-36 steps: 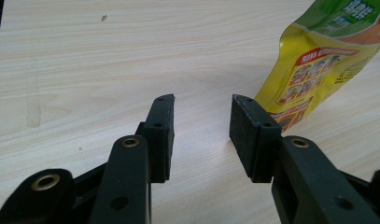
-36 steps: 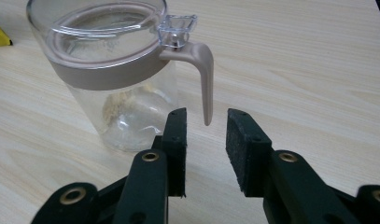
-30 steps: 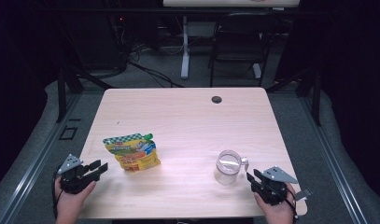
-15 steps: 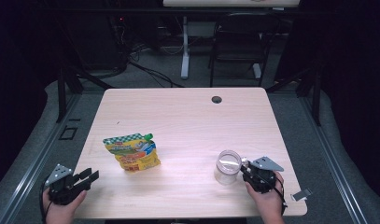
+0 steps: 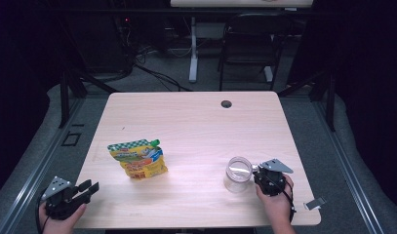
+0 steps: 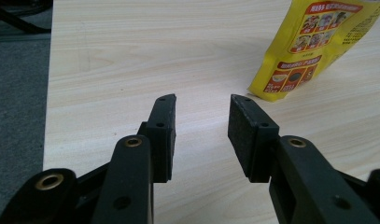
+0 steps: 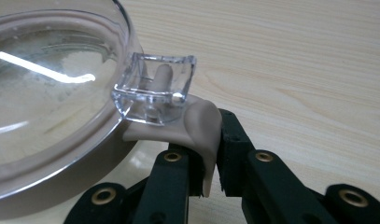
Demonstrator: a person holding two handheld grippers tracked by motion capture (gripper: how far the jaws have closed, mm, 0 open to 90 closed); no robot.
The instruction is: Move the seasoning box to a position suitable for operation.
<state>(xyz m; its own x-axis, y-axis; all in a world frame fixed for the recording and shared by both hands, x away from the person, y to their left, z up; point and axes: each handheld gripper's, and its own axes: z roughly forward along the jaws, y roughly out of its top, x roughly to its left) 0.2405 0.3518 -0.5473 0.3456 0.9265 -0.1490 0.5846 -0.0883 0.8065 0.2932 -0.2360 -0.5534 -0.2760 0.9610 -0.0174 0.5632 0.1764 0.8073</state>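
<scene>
Clear jar (image 5: 238, 173) standing upright toward the near right part of the wooden table (image 5: 196, 131), open mouth up, glassy rim catching the light. Beige tab (image 7: 197, 128) sticking out from under the jar's clear plastic latch (image 7: 155, 88) in the right gripper view, pinched between two black jaws. Right gripper (image 5: 264, 179) pressed up just beside the jar on its right, clamped tight on that tab, grey plate on top, hand (image 5: 276, 202) behind it coming in from the near edge. Small grey object (image 5: 314, 204) lying right of the jar, near the table's right corner; too small to tell what.

Left of the jar, well apart from it, yellow snack pouch (image 5: 137, 158) with a green checked top, lying on the table. Same pouch at upper right in the left gripper view (image 6: 313, 46), printed panels on its yellow face.

Far left of the jar, at the near left corner, left gripper (image 5: 85, 187) held in a hand (image 5: 59, 222), jaws spread wide, nothing between them, bare wood beneath. Beyond the jar, near the far edge, a dark round hole (image 5: 226, 104) in the tabletop
</scene>
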